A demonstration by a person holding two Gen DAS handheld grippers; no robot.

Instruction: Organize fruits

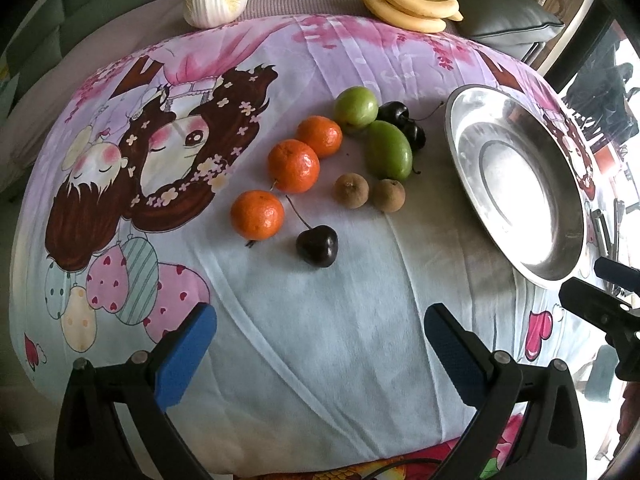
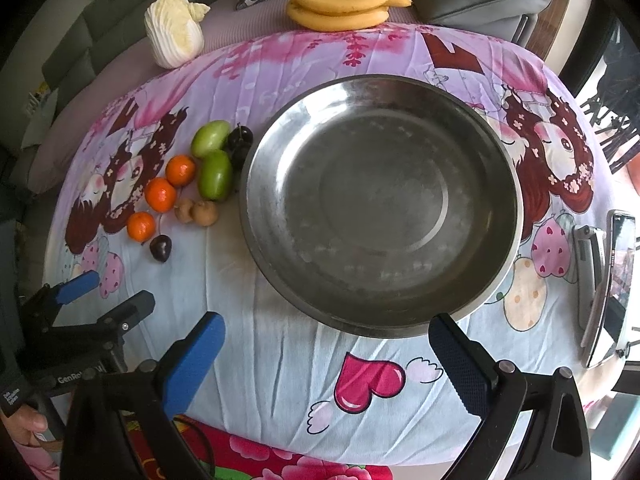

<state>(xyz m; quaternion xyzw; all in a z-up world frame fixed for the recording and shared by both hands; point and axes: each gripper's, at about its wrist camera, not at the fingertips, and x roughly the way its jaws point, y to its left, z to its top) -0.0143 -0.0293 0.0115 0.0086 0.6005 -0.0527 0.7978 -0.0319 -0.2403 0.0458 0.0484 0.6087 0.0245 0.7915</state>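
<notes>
**Fruit laid out beside the empty metal dish**

I see both grippers hanging above the near edge of the cloth-covered counter (image 1: 320,340). My left gripper (image 1: 320,344) has its blue fingers (image 1: 184,356) spread wide, nothing between them; the right gripper (image 2: 326,360) is likewise released and empty. Three oranges (image 1: 293,166), two green fruits (image 1: 389,150), two brown longans (image 1: 351,190) and dark cherries (image 1: 317,246) sit clustered on the cloth, just left of the steel dish (image 2: 492,152), which holds nothing. Bananas (image 2: 344,4) and a cabbage (image 2: 175,36) lie at the far edge.
</notes>
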